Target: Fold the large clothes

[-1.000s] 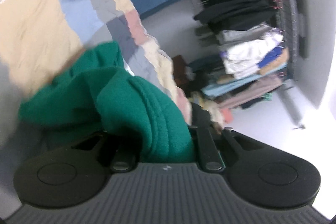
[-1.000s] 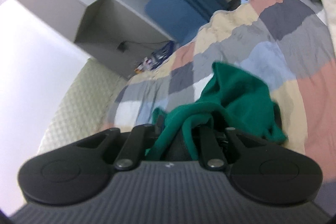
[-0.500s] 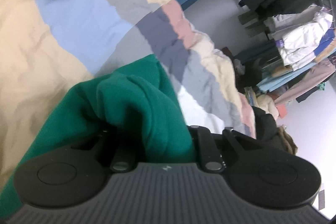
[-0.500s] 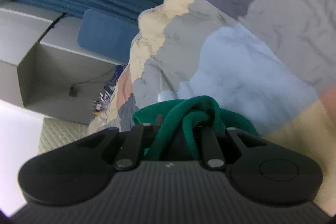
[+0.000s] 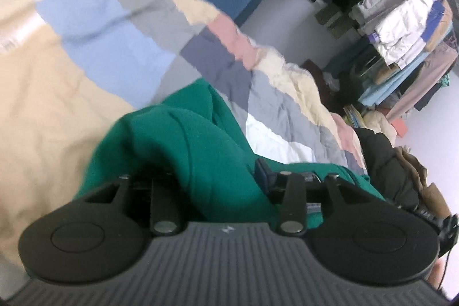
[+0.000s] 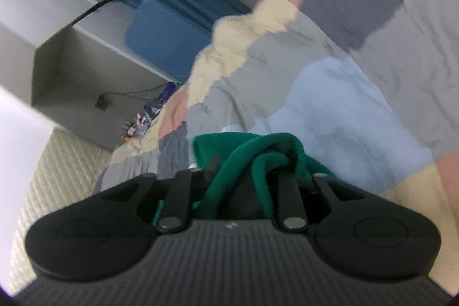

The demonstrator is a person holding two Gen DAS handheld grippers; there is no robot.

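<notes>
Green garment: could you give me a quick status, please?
Both grippers, left and right, just opening, green garment bunched between the jaws. Garment down on quilt. Nothing in the way.

Readable text: none anywhere in either view.
Dark grey ribbed gripper housing point(image 5: 229, 263): only a tiny pale emblem, too small to make out.
Small blue packet by the bed point(image 6: 160, 102): print blurred, illegible.

left tool point(image 5: 218, 174): tilted down, jaws just been opening, cloth between | right tool point(image 6: 243, 177): tilted down, jaws just been opening, cloth between
</notes>
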